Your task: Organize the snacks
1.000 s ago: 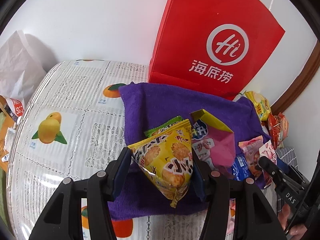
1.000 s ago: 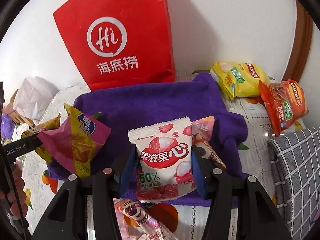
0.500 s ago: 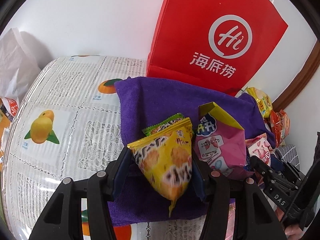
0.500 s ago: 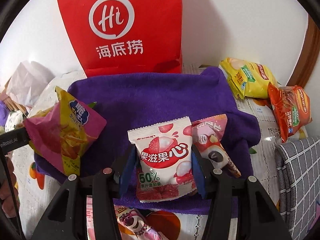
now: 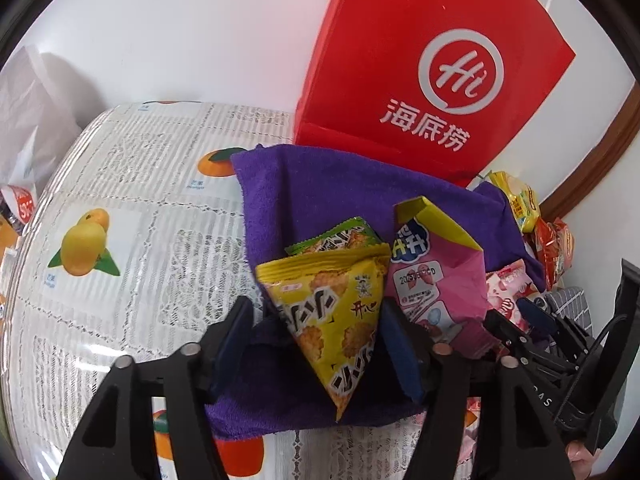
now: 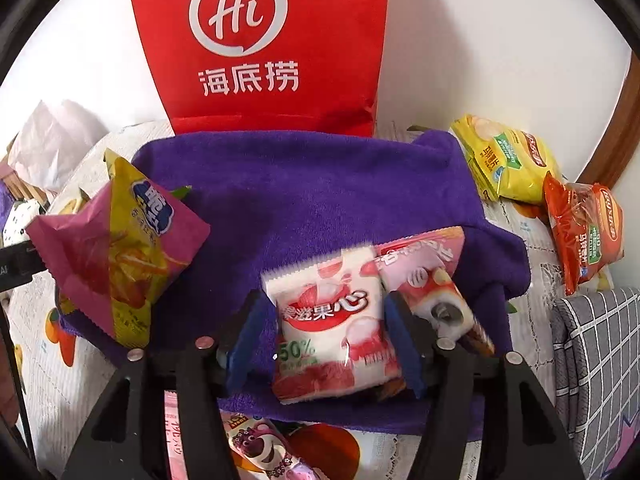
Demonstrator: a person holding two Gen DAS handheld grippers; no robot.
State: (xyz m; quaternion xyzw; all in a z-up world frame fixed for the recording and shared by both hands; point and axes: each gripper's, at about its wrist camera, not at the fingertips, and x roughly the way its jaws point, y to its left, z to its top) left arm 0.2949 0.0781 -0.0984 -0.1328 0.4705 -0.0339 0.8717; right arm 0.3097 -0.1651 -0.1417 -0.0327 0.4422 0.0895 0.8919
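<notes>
The left claw (image 5: 318, 346) squeezes a yellow cracker bag (image 5: 334, 312); the right claw (image 6: 324, 344) squeezes a white lychee candy bag (image 6: 334, 330), both over the purple towel (image 6: 304, 192)

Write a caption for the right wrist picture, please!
Right gripper holds a white lychee snack packet over the purple towel.

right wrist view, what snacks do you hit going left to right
pink and yellow snack bag → white lychee candy packet in the right gripper → pink wafer packet → yellow chip bag → orange chip bag
</notes>
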